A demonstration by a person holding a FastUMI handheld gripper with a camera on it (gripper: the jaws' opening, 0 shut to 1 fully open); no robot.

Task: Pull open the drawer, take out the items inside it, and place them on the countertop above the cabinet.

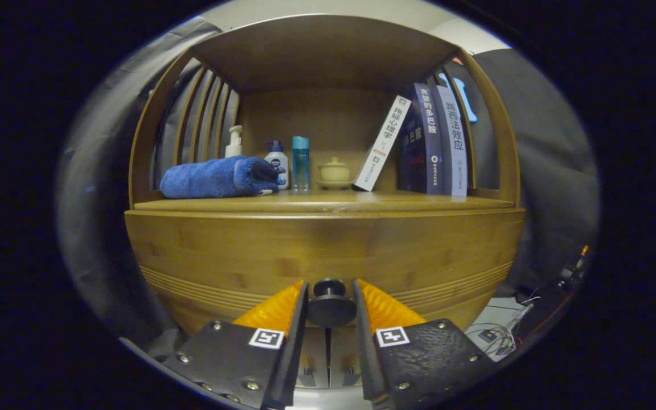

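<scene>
- Drawer front (328, 250) of the wooden cabinet (151, 171) spans the width just ahead of the gripper; it looks closed, flush under the countertop (328, 202).
- A round dark knob (329, 304) sits low in the middle of the drawer front, directly between the two fingers.
- The gripper (331, 304) has its fingers close on either side of the knob, the inner edges touching or nearly touching it; from this angle it is hard to be sure that both press on it.
- On the countertop, at the left, lies a rolled blue towel (214, 177).
- Just behind and right of the towel stand a white pump bottle (234, 142), a white bottle with a dark cap (277, 164) and a slim teal bottle (300, 163).
- Near the middle, by the back panel, sits a small pale lidded pot (334, 172) on a saucer.
- To the right, a white book (384, 142) leans against upright dark books (433, 139).
- Loose cables (499, 336) lie on the floor to the right of the cabinet.
</scene>
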